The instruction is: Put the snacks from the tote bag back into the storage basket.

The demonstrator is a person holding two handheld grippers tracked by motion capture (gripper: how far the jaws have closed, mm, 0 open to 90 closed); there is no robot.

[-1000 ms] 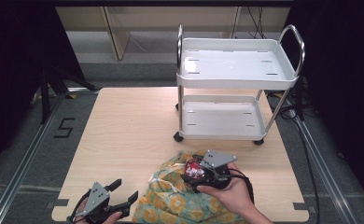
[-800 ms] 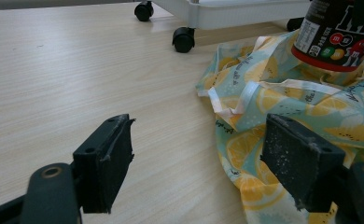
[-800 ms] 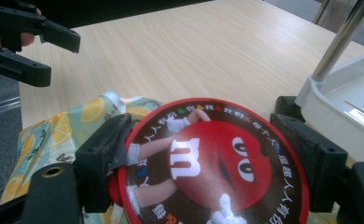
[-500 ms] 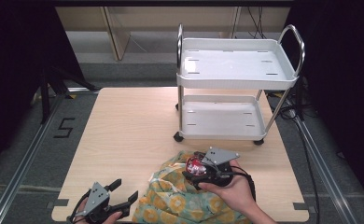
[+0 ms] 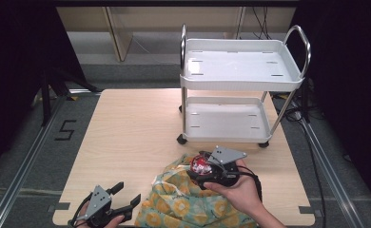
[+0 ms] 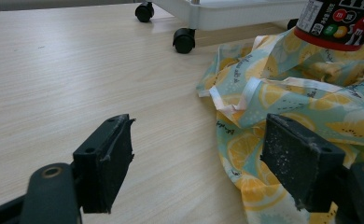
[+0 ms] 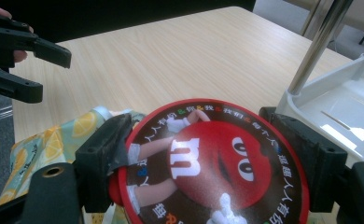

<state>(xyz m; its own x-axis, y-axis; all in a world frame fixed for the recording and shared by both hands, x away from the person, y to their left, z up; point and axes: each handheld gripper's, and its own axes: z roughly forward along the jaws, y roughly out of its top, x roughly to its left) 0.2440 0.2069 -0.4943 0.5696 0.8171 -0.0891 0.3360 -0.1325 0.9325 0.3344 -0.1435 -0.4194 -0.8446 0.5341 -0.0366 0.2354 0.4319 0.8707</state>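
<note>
A round candy tin (image 7: 213, 163) with a red lid sits between the jaws of my right gripper (image 7: 213, 165), which is shut on it. In the high view the candy tin (image 5: 200, 164) hangs just above the top of a lemon-print cloth bag (image 5: 183, 202) at the table's front. From the left gripper view the tin (image 6: 336, 21) shows over the bag (image 6: 306, 98). My left gripper (image 5: 125, 197) stands open at the front left, beside the bag's left edge, jaws empty (image 6: 199, 163).
A white two-shelf cart (image 5: 240, 71) with chrome handles stands on the table's far right, its castors (image 6: 184, 41) close behind the bag. The wooden table (image 5: 136, 128) stretches bare to the left and back. The other gripper (image 7: 17, 56) shows at upper left in the right gripper view.
My right gripper with the tin has edged slightly toward the cart and up from the bag. The left gripper has stayed where it was.
</note>
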